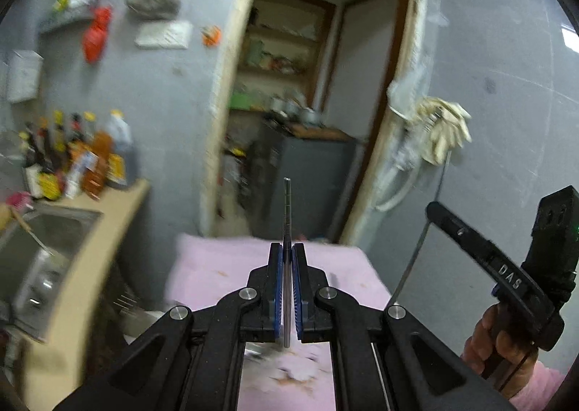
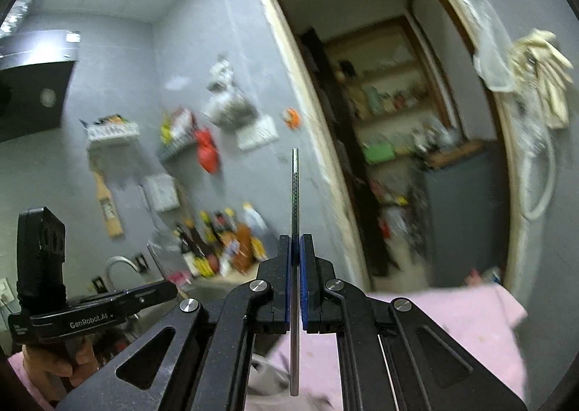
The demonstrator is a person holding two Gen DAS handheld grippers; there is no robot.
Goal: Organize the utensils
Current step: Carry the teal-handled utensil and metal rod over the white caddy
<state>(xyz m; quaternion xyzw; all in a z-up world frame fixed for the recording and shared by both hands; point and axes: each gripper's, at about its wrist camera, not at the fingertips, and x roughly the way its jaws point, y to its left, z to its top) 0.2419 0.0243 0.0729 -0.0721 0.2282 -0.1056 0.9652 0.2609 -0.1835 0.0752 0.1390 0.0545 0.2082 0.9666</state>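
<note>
Presently both tools are raised off the pink cloth (image 1: 224,273), each clamped on a thin metal utensil seen edge-on. Left gripper (image 1: 288,248): blue pads pressed tight on a steel utensil handle (image 1: 286,215), long axis along the fingers, far end toward 12 o'clock, near end passing back between the jaws. Right gripper (image 2: 296,241): likewise closed on a slim patterned utensil (image 2: 295,190), pointing to 12 o'clock, tail hanging toward 6. Which kind of utensil each is, cannot tell. Views blurred. Judgement: carry both level, grip kept firm, ends apart, lower slowly onto the cloth. Sink (image 1: 43,230) at 9 o'clock
</note>
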